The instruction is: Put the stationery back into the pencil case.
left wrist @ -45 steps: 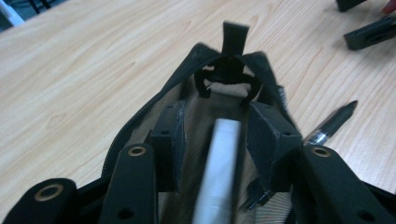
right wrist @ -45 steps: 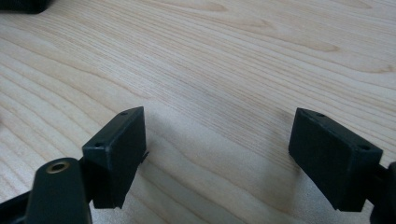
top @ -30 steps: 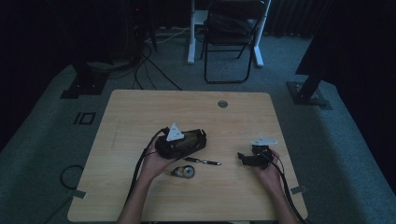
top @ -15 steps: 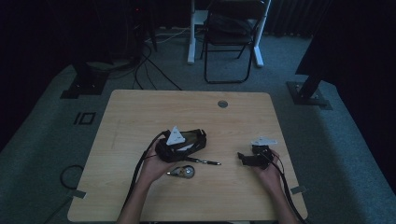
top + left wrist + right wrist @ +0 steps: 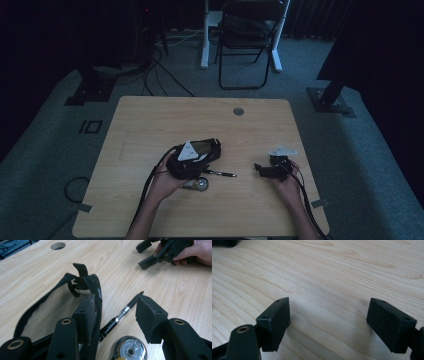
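Geared disc (image 5: 130, 350) cut off below

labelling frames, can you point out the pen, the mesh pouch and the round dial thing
pen (image 5: 122, 312), left gripper view, on its barrel
mesh pouch (image 5: 45, 312), left gripper view, on the mesh panel
dial (image 5: 130, 350), left gripper view, on its face

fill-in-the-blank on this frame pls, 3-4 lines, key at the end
1. The black pen lies on the wooden ____.
2. The left tongs have just been opening, with the mesh pouch's black ____ beside one pad.
3. The right tongs stand open with only bare ____ between the pads.
4. The round metal gear piece lies right next to the ____.

Missing words: table; rim; wood; pen
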Available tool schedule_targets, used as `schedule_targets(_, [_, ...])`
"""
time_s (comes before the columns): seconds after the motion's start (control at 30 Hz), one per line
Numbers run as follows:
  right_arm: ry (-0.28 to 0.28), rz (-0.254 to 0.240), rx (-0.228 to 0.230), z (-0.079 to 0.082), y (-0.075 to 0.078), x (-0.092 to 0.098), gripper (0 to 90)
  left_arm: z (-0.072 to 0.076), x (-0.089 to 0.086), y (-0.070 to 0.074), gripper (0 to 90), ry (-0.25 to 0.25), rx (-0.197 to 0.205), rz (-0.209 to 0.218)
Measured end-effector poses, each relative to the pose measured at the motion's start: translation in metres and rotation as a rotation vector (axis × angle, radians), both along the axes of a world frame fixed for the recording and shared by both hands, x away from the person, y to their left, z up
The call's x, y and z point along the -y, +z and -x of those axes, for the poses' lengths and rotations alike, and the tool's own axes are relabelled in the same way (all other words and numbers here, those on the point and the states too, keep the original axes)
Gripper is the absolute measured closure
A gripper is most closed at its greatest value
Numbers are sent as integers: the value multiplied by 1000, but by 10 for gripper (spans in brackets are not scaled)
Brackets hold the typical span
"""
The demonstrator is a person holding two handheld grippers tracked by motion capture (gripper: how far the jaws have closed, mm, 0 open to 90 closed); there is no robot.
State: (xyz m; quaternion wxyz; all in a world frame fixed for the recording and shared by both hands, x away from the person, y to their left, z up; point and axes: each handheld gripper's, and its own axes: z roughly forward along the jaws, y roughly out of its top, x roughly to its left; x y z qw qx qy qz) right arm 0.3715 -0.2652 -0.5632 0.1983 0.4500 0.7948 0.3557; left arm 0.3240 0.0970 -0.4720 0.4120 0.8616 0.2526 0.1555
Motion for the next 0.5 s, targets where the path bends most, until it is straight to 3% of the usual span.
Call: schedule_targets(0.5, [0,0,0,0,0,0,190,8,7,-9,448,-45,-17,-11])
